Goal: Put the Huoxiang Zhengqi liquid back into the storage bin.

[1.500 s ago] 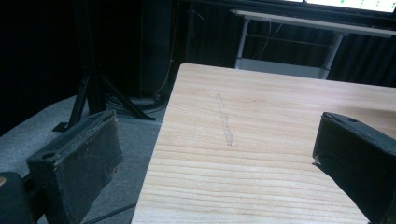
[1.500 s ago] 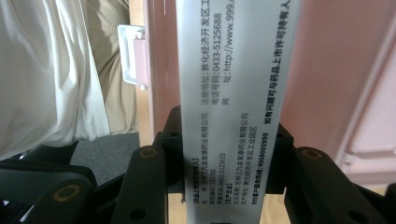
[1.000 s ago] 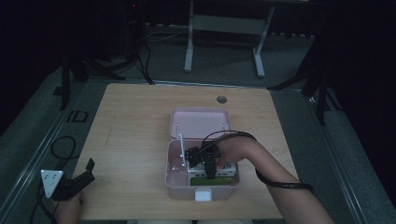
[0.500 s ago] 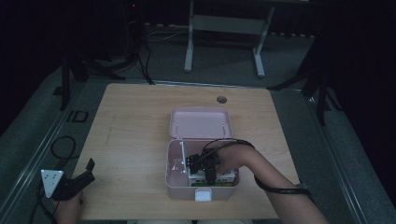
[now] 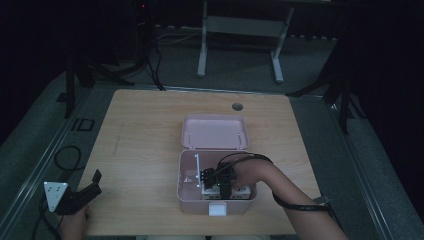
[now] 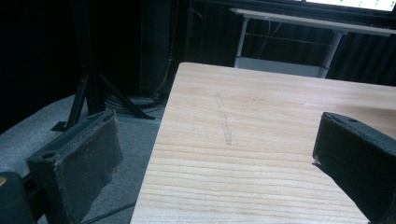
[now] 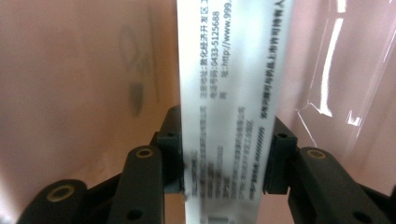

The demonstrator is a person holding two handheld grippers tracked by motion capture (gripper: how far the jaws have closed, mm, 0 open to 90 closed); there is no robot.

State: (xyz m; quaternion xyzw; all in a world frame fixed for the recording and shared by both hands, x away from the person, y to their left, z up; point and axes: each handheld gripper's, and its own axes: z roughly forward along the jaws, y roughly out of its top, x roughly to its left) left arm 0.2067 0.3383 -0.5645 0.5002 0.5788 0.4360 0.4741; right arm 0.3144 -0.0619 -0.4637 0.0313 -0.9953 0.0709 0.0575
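Note:
An open pink box (image 5: pixel 181 195) sits mid-table, its lid (image 5: pixel 215 132) laid back behind it. My right gripper (image 5: pixel 202 178) reaches down inside it, shut on a thin white carton (image 5: pixel 196 164) that stands on edge. In the right gripper view the printed carton (image 7: pixel 229 93) runs up between both pads (image 7: pixel 169 154), against the pink wall (image 7: pixel 84 93); the jaws have just eased open slightly with the carton still between them. My left gripper (image 5: pixel 96 182) rests at the table's front left corner, open, nothing between its jaws (image 6: pixel 215 154).
More white packs (image 5: pixel 242 191) lie in the box under the right hand. A white latch (image 5: pixel 218 209) sticks out at its front. A round grommet hole (image 5: pixel 237 106) marks the table's far side. Bare wood (image 6: pixel 261 107) stretches left of the box; stands and cables lie beyond.
My right gripper has sunk lower into the pink box with the white carton, shifting toward the front edge. The left gripper has stayed put.

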